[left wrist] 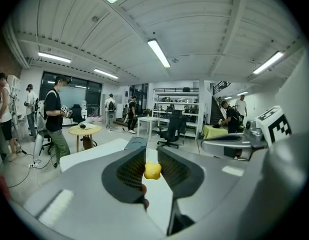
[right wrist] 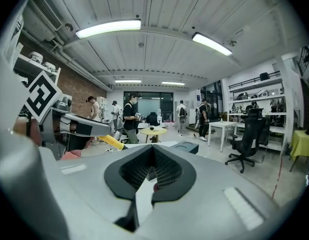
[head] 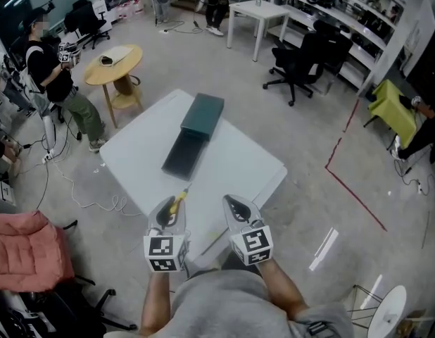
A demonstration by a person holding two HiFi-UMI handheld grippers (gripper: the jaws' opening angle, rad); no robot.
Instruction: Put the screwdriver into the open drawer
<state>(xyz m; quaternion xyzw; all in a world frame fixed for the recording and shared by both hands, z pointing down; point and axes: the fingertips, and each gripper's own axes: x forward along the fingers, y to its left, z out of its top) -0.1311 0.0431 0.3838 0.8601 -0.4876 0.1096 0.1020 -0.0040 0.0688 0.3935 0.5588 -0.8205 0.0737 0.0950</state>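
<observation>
The screwdriver [head: 178,201] was pinched in the left gripper [head: 167,215], held ready for the open drawer [head: 184,155] farther off; the right gripper [head: 238,210] was pressed together, empty.

The head camera looks steeply down over the counter [head: 238,167] from its near corner, while cameras close behind the left hand-held gripper [head: 177,204] and right hand-held gripper [head: 233,204] look nearly level across it, sharing the drawer box [head: 202,115].

Yellow-handled screwdriver [head: 179,201] between jaws of left gripper [left wrist: 151,160]; dark drawer [head: 184,155] open beyond.
</observation>
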